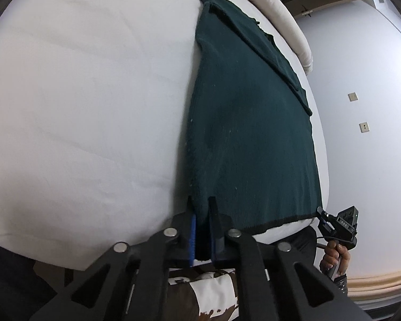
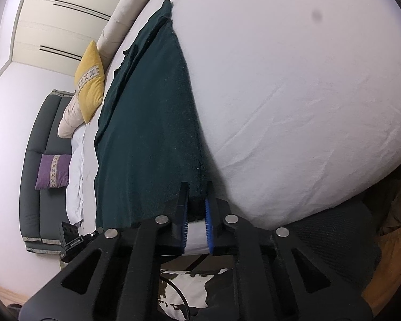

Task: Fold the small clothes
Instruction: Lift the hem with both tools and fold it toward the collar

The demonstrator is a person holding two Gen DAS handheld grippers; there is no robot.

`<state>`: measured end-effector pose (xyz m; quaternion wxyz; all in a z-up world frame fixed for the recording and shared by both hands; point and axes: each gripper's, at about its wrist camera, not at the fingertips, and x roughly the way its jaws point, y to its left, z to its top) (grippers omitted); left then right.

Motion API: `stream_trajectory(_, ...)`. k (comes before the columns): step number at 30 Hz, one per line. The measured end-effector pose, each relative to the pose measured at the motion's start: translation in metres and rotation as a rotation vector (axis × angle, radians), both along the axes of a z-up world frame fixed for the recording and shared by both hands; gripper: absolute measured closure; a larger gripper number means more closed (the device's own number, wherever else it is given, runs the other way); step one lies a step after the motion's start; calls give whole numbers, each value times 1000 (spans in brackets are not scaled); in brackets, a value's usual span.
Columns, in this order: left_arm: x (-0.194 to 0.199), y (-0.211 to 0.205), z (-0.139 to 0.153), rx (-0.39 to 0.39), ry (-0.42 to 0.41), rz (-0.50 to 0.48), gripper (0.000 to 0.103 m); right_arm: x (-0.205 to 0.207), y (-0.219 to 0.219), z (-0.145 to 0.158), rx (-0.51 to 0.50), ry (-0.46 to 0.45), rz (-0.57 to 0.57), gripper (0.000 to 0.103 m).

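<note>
A dark green knitted garment (image 1: 248, 133) lies flat on the white bed (image 1: 80, 93), its sleeves folded in along the far side. My left gripper (image 1: 201, 200) is shut on the garment's near left hem corner, cloth pinched between its blue-padded fingers. In the right wrist view the same garment (image 2: 147, 133) runs away from me, and my right gripper (image 2: 197, 186) is shut on its near right hem corner. The right gripper also shows in the left wrist view (image 1: 322, 212), held by a hand (image 1: 334, 254) at the hem's far end.
A cream bolster (image 1: 275, 8) runs along the bed's far edge. A yellow cushion (image 2: 90, 80) leans there, with a grey sofa (image 2: 40, 160) and purple cushion (image 2: 53, 171) beyond. A brown and white patterned rug (image 2: 189, 286) lies below the bed edge.
</note>
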<state>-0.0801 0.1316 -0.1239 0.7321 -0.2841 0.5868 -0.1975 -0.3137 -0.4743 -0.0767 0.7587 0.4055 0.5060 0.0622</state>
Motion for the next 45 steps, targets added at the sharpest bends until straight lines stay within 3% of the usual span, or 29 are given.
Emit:
stream_trajectory(9, 0, 2, 15, -42, -47, 15, 98, 7, 3, 20, -28, -59, 4, 97)
stream_trajectory(15, 18, 15, 43, -170, -103, 74, 98, 36, 2, 51, -3, -138, 15, 98)
stream_trajectory(25, 83, 26, 78, -358, -163, 167, 98, 121, 13, 104, 21, -265, 1, 98)
stream_trajectory(34, 164, 29, 86, -394, -179, 252, 98, 207, 7, 124, 0, -314, -79, 98)
stream_trajectory(45, 258, 26, 78, -350, -186, 278, 98, 320, 3, 119, -105, -313, -138, 98)
